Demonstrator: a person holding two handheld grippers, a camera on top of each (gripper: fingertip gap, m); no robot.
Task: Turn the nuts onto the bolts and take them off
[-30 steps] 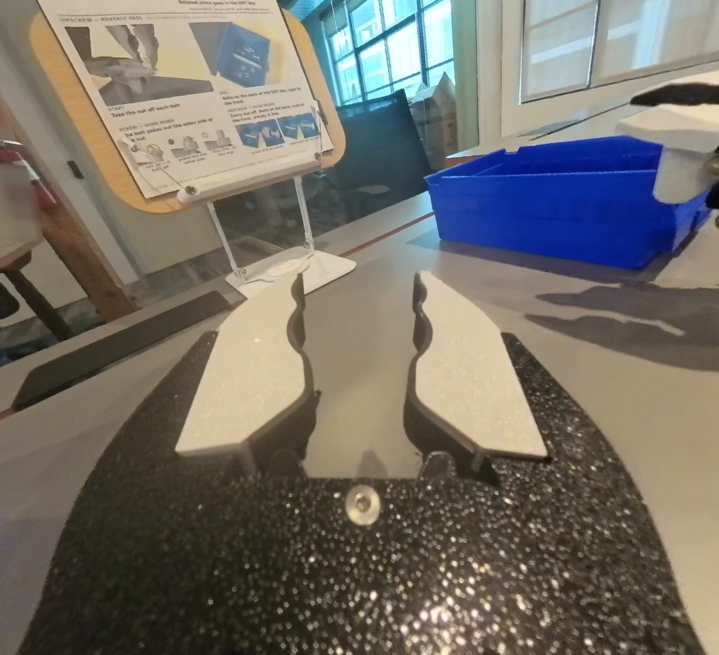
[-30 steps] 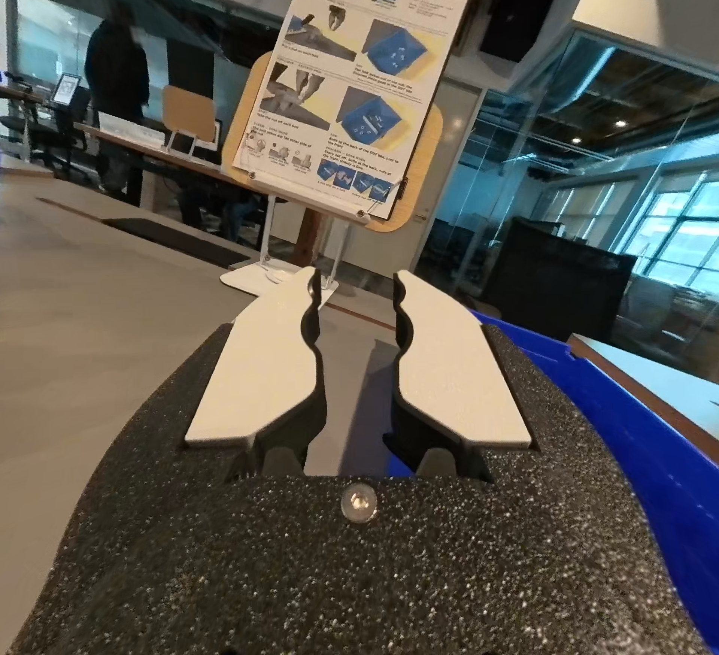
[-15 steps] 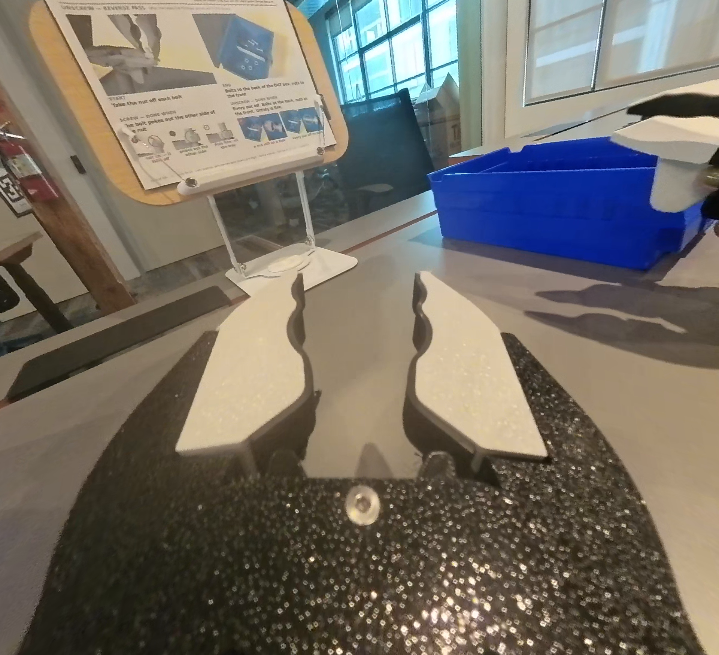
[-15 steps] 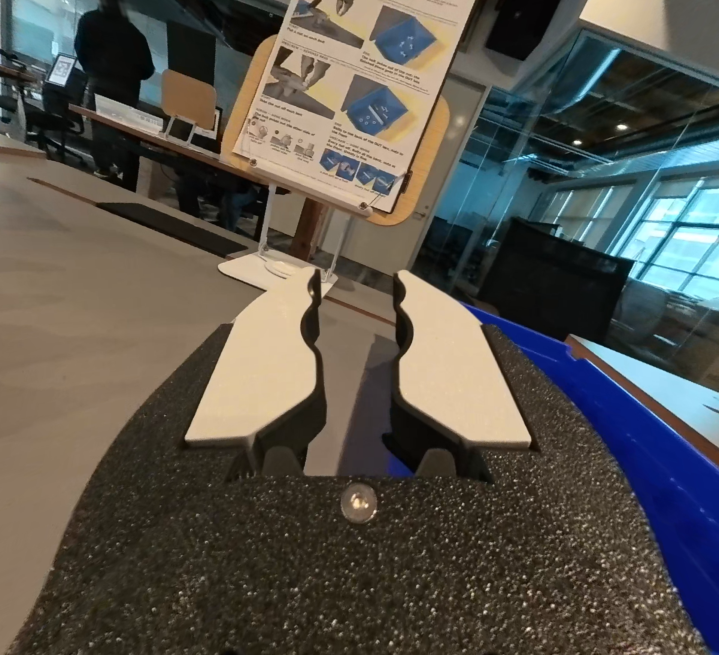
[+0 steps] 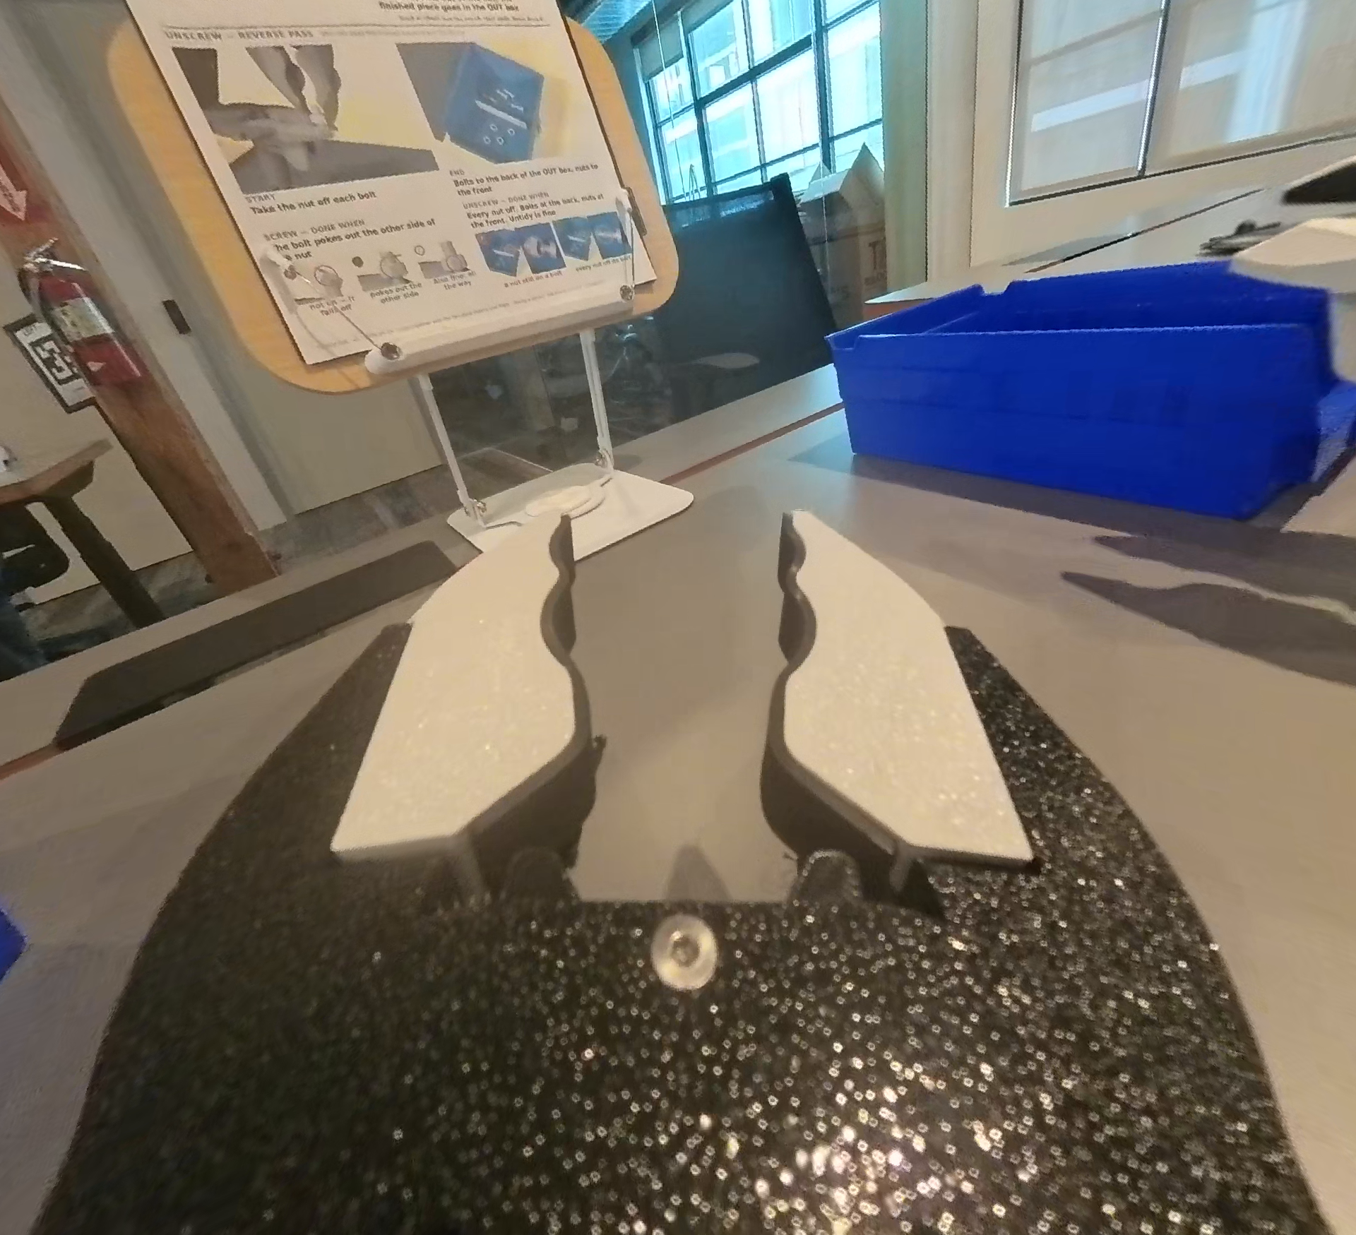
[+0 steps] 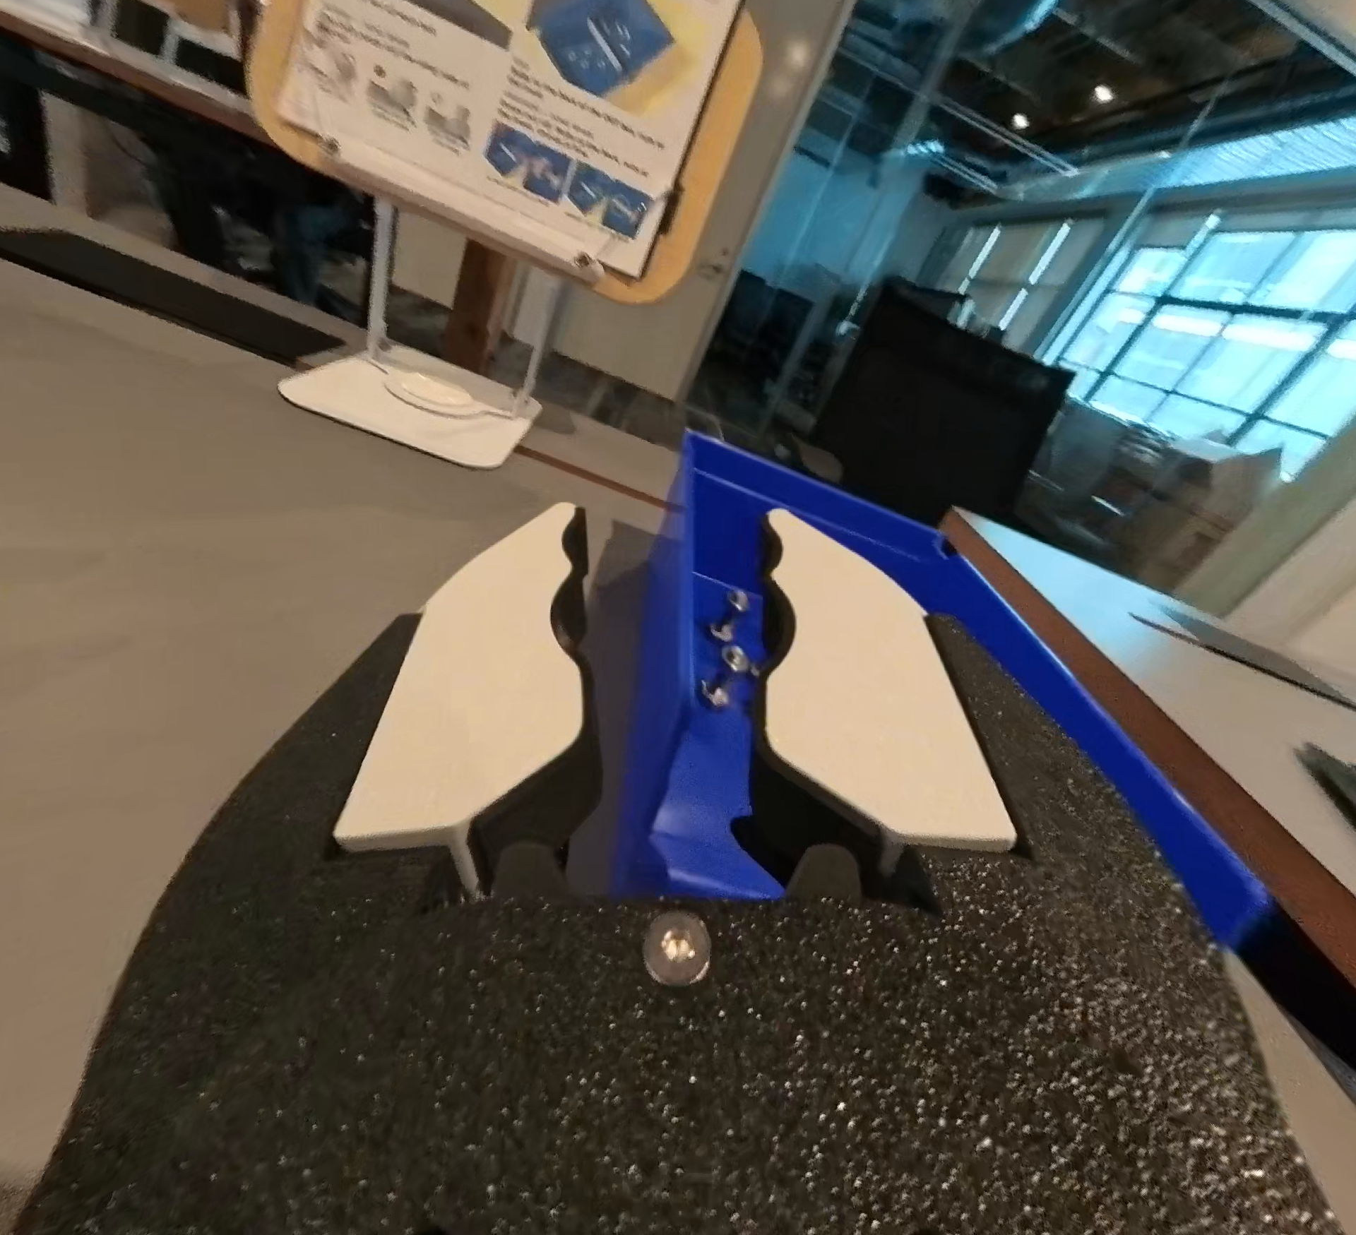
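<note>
Several small silver bolts and nuts [image 6: 726,649] lie in a blue bin [image 6: 1027,671], seen between my right fingers. My right gripper [image 6: 671,532] is open and empty, tilted down over the bin's near left wall. My left gripper [image 5: 675,532] is open and empty, low over the grey table [image 5: 954,613], left of the bin [image 5: 1086,407]. The right gripper's white finger [image 5: 1313,261] shows at the far right edge of the left wrist view, above the bin. I cannot tell which nuts sit on bolts.
An instruction board on a white stand [image 5: 381,136] stands at the table's back, also in the right wrist view [image 6: 499,63]. A black strip [image 5: 242,635] lies at the back left. A blue corner [image 5: 7,943] shows at the left edge. A second table [image 6: 1174,613] adjoins right.
My right gripper has swung right and tipped down over the bin, opening wider; the bolts came into view. My left gripper stayed open and shifted only slightly.
</note>
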